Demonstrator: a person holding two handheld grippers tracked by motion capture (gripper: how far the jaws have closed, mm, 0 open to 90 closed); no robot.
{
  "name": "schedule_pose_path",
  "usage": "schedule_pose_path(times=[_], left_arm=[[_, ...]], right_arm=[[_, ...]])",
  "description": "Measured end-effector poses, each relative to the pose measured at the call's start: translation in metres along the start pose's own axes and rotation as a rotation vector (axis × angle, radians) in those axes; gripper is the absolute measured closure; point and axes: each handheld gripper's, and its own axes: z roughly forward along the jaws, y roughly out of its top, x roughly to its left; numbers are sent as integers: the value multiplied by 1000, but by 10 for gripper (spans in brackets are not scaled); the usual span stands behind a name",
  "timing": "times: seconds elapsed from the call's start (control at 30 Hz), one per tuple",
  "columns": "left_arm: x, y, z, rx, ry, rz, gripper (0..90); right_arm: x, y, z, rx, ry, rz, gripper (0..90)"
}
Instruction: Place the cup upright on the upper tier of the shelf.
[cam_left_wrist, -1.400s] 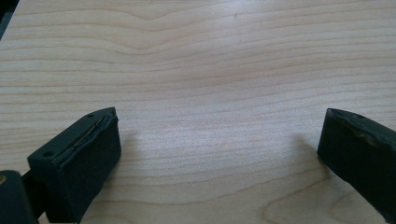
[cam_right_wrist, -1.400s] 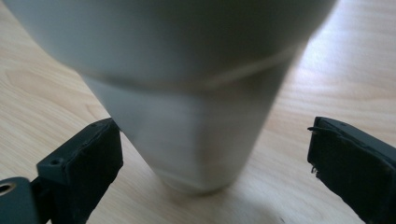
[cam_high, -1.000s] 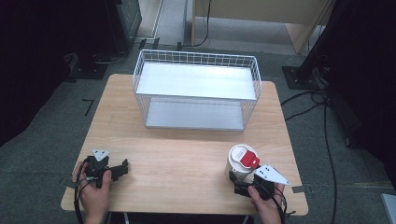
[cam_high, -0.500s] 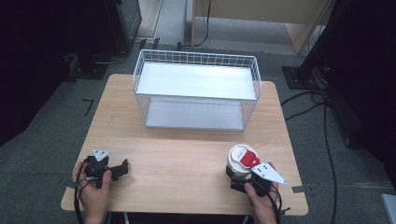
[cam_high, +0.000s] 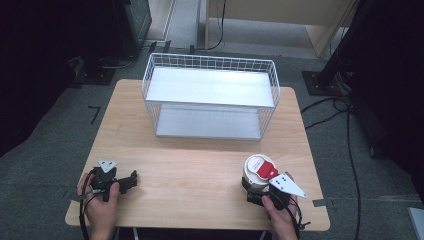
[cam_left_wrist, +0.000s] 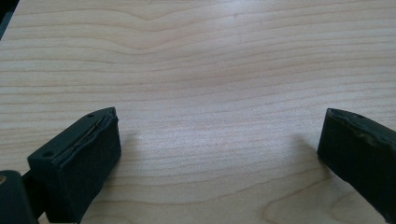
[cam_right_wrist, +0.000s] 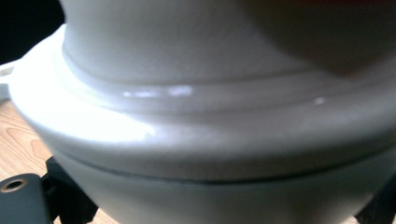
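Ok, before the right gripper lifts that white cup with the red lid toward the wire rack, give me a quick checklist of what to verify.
1. Right gripper at the cup: ok, the cup's wall sits right against it in the right gripper view.
2. Jaws firmly shut on the cup: cannot tell, the jaw tips are hidden behind it.
3. Cup upright, red lid on top: ok.
4. Wire rack shelves free to receive it: ok, both look bare.
5. Table between cup and rack free of obstacles: ok.
6. Left gripper out of the way: ok, open over bare wood at the table's left.
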Motion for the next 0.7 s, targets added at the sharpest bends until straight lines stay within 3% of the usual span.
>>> schedule_pose_path(times=[0.3,0.7], left_arm=[[0,0,0,1,0,0,0],[0,0,0,0,0,0,0]], right_arm=[[3,-1,-2,-15,-24,-13,72],[7,5,-7,-30,4,44,77]])
